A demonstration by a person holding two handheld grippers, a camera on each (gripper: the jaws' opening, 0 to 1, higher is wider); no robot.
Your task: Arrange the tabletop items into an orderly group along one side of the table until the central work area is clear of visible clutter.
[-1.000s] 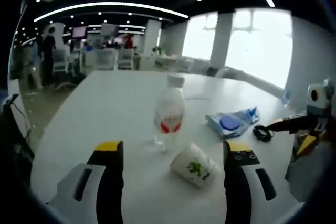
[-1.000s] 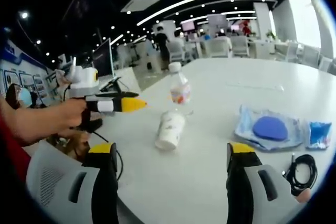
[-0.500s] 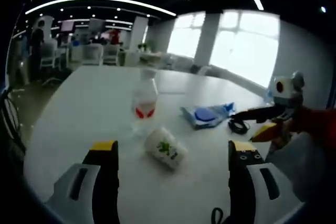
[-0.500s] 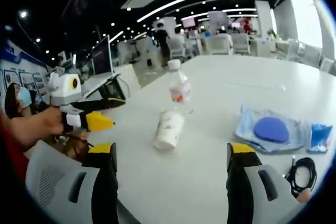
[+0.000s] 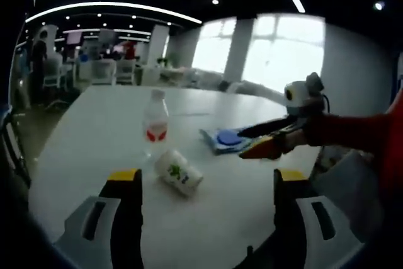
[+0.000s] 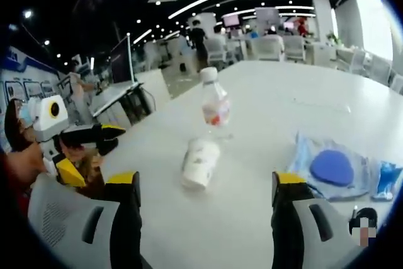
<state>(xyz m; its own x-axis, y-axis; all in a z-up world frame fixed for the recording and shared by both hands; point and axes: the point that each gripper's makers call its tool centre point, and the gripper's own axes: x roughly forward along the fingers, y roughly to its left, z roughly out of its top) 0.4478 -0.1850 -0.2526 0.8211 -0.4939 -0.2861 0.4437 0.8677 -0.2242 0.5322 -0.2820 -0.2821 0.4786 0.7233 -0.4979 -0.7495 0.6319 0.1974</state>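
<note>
Both grippers hover with fingers spread wide and empty: the left gripper [image 5: 204,184] above the near edge of the white table [image 5: 94,130], the right gripper [image 6: 204,187] over its side. Beyond the left gripper a paper cup [image 5: 179,171] lies tipped on its side, its contents hidden. Just behind it a capped clear water bottle [image 5: 155,125] stands upright. Farther right, a clear pouch [image 6: 337,169] lies flat, holding a blue round pad [image 6: 332,167].
</note>
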